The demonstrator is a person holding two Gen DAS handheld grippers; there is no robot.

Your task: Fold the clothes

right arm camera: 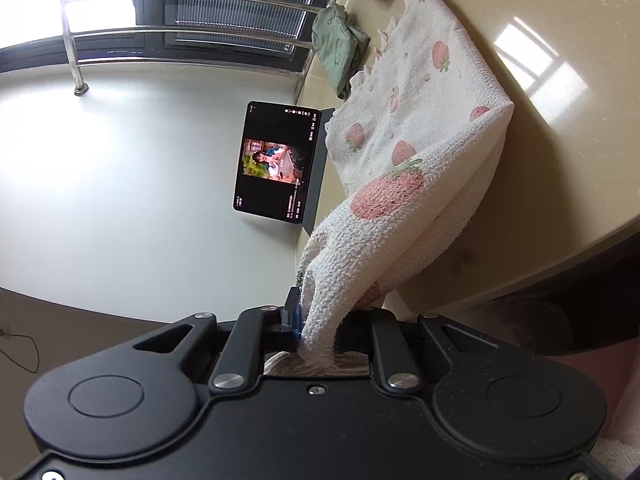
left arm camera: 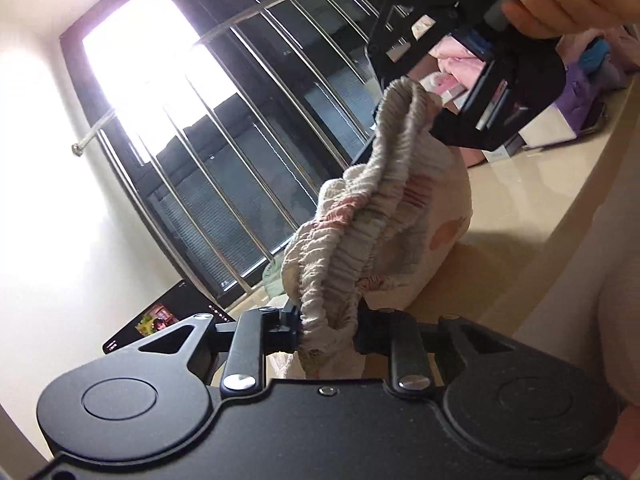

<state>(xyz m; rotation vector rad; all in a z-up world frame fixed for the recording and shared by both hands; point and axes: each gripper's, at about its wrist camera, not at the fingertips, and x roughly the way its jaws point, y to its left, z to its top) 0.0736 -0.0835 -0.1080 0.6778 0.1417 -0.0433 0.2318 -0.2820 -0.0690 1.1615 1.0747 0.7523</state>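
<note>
Gripping the elastic waistband [left arm camera: 360,216] of strawberry-print shorts [right arm camera: 400,152], the left gripper [left arm camera: 326,326] and right gripper [right arm camera: 318,330] are each clenched on the cloth. The shorts hang stretched between them, their lower end draped on the cream table [right arm camera: 560,128]. Farther off, a tablet [right arm camera: 276,164] stands against the wall, with a folded green garment [right arm camera: 336,48] beyond it.

Strawberry garment [right arm camera: 404,184] stretching ahead of the right claw [right arm camera: 316,330] onto the worktop [right arm camera: 560,152], tablet [right arm camera: 276,166] left of it, folded clothes [right arm camera: 336,50] beyond, window bars [right arm camera: 192,12] behind
</note>
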